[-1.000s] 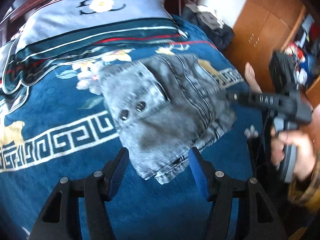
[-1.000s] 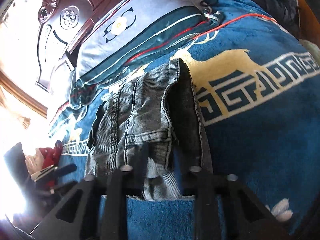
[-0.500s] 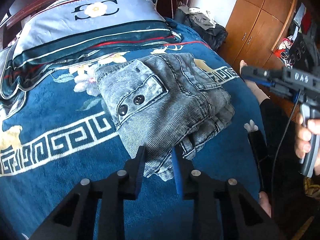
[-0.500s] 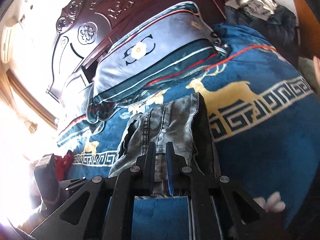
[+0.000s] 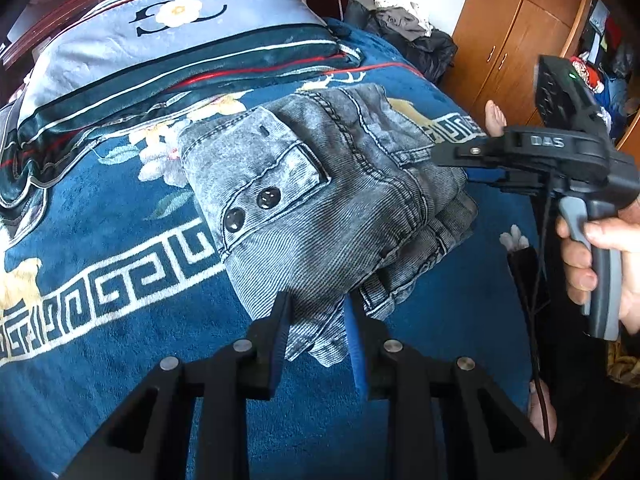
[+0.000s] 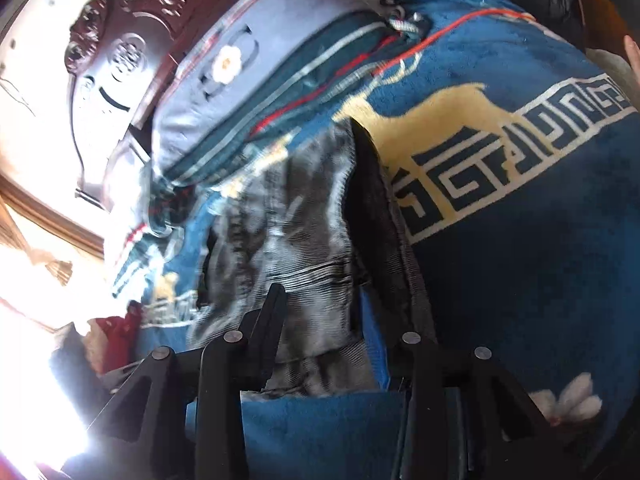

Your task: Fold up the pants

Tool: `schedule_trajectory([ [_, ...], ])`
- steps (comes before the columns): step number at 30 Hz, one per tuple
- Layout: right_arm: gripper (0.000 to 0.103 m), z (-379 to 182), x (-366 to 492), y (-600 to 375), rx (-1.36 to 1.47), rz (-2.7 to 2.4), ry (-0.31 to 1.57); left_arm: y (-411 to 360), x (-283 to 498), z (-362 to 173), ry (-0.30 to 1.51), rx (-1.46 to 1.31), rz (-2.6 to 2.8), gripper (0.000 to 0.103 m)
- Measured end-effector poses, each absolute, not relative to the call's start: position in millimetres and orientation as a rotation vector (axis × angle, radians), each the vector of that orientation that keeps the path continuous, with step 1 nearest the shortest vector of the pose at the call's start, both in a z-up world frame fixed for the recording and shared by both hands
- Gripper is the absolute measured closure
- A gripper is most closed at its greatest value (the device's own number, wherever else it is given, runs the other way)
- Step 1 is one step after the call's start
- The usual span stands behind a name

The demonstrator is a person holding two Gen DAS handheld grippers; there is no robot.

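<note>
Left gripper point(image 5: 318, 320) is seen closed on the near corner of the folded pants point(image 5: 320, 184), its jaws just having been drawn together, with the frayed grey denim hem pinched between the blue pads at the bundle's 6 o'clock. The pants are laid as a compact, multi-layered bundle in the middle of the bed, on a blue blanket point(image 5: 100, 320) patterned with deer and a key border, and a striped pillow point(image 5: 180, 32) is set beyond them at 12 o'clock. The corner is judged to be held so that the stacked layers are kept from sliding while the other side is worked.

Right gripper point(image 6: 318, 312) is brought in from the bundle's 3 o'clock, gripped at its handle by a person's hand point(image 5: 600, 264). Its jaws have just been opened and are shown standing apart, with the folded edge lying between them but not clearly pinched.

From the left wrist view, the whole bundle, its buttoned pocket flap, the opposing tool, a wooden wardrobe point(image 5: 520, 20) at 2 o'clock and a heap of dark clothes point(image 5: 408, 36) at 1 o'clock are made out. None of that is offered by the right wrist view, which is smeared by blur; instead, the bundle's thick side edge, a carved headboard point(image 6: 112, 52) at 10 o'clock and bright glare at 8 o'clock are revealed.
</note>
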State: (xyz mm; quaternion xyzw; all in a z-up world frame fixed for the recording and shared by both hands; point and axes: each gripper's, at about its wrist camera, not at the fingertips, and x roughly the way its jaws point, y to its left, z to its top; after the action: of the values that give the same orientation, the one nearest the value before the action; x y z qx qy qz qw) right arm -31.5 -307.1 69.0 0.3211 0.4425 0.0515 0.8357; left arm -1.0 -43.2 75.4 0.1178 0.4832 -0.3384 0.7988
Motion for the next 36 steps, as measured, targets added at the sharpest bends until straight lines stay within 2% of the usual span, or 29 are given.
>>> schedule_trajectory([
  [2, 0.066, 65, -25, -306, 0.659, 0.106, 0.944, -45, 0, 73, 1.044, 0.258, -0.721, 0.073],
  [4, 0.089, 69, -26, -304, 0.619, 0.099, 0.916, -44, 0, 73, 1.046, 0.253, -0.721, 0.073],
  [9, 0.094, 111, -41, -279, 0.458, 0.158, 0.809, -39, -1, 78, 1.027, 0.222, -0.738, 0.073],
  [16, 0.094, 129, -71, -287, 0.516, 0.125, 0.763, -23, -2, 82, 1.035, 0.173, -0.808, 0.074],
  [23, 0.093, 51, -55, -304, 0.535, -0.063, 1.008, -37, -3, 69, 1.09, 0.221, -0.845, 0.074],
  [27, 0.093, 38, -51, -304, 0.525, -0.073, 1.044, -32, 0, 65, 1.104, 0.185, -0.843, 0.074],
  [29, 0.09, 44, -50, -303, 0.505, -0.06, 1.045, -31, -1, 69, 1.099, 0.189, -0.829, 0.074],
  [31, 0.071, 53, -51, -302, 0.475, -0.067, 1.041, -27, -4, 77, 1.094, 0.183, -0.819, 0.074],
  [36, 0.071, 86, -66, -305, 0.441, -0.093, 0.942, -7, -7, 110, 1.018, 0.058, -0.842, 0.074],
])
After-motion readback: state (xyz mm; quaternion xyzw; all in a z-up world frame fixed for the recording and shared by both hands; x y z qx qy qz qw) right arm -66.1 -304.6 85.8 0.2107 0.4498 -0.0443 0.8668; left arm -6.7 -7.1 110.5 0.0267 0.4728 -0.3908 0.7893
